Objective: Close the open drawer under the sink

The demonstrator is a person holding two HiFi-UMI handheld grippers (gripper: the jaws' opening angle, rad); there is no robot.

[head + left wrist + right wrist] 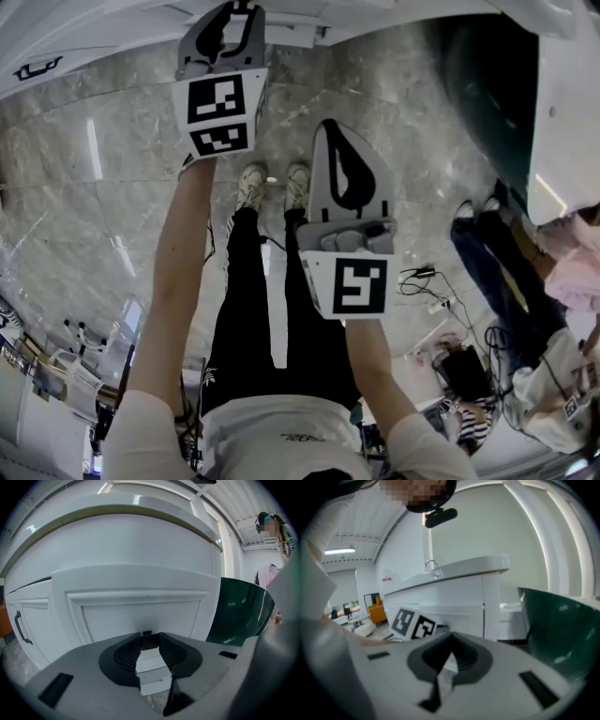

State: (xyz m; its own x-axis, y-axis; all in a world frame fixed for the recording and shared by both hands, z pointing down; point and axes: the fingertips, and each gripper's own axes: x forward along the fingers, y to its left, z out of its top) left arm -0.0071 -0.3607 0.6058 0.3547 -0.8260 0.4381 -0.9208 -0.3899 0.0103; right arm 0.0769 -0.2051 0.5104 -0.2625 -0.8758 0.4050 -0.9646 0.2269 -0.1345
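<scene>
The white panelled drawer front [140, 609] stands out from the sink cabinet, straight ahead of my left gripper [147, 641]. That gripper's jaws stand apart with nothing between them, their tips close to the panel; I cannot tell whether they touch it. From above, the left gripper [232, 13] reaches up to the white cabinet [309, 23]. My right gripper [333, 133] hangs back over the floor, lower and to the right. Its jaws [451, 654] meet at the tips and hold nothing. The left gripper's marker cube [412, 623] shows beside the cabinet [454, 597].
A dark green bin [243, 609] stands just right of the cabinet, also seen as the bin [562, 630]. A cabinet door with a dark handle [21, 627] lies left of the drawer. A tap [431, 564] rises from the countertop. Other people [525, 281] and cables are on the marble floor at the right.
</scene>
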